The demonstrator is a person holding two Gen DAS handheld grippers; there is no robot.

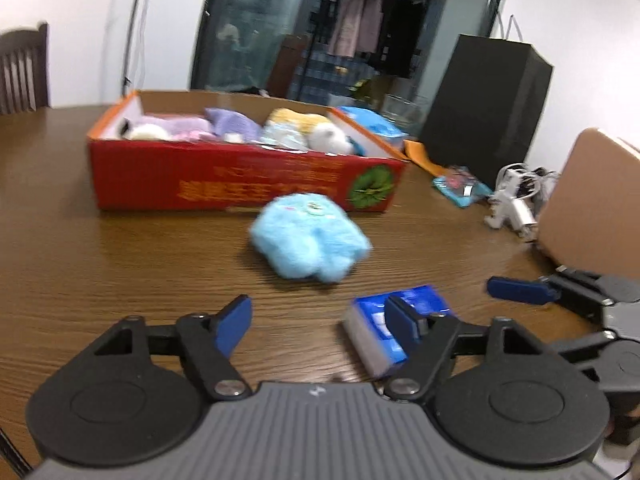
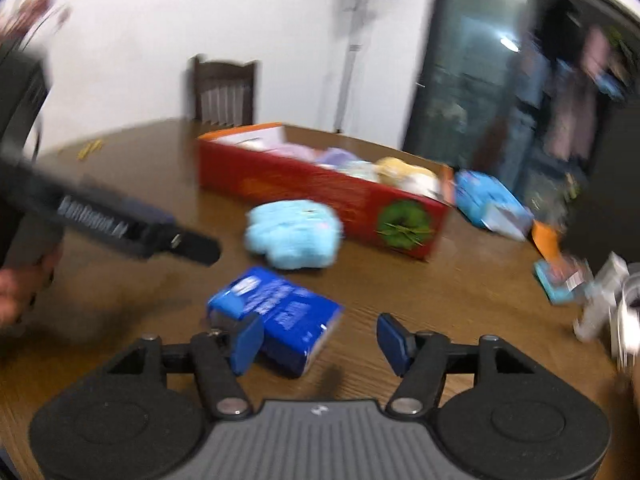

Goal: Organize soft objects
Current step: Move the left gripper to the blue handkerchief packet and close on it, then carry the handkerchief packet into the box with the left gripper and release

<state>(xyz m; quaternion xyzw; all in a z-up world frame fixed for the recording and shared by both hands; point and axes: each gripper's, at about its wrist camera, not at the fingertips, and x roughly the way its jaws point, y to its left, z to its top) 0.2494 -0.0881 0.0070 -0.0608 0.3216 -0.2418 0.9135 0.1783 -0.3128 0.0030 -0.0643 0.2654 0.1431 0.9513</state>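
Observation:
A fluffy light-blue plush (image 1: 310,240) (image 2: 292,236) lies on the wooden table just in front of a red cardboard box (image 1: 240,180) (image 2: 320,196) that holds several plush toys. A dark-blue tissue pack (image 1: 394,320) (image 2: 280,312) lies nearer to me. My left gripper (image 1: 318,320) is open with nothing between its fingers, and the pack sits just behind its right finger. My right gripper (image 2: 320,340) is open, with the pack beside its left finger and partly in the gap, not pressed. One right finger (image 1: 516,290) shows at the right of the left wrist view.
Behind the box's right end lie a light-blue packet (image 1: 372,126) and an orange flap. A tall black bag (image 1: 484,112), a small teal packet (image 1: 460,190), white chargers with cables (image 1: 516,200) and a brown carton (image 1: 592,208) crowd the right. A chair (image 2: 224,92) stands beyond the table.

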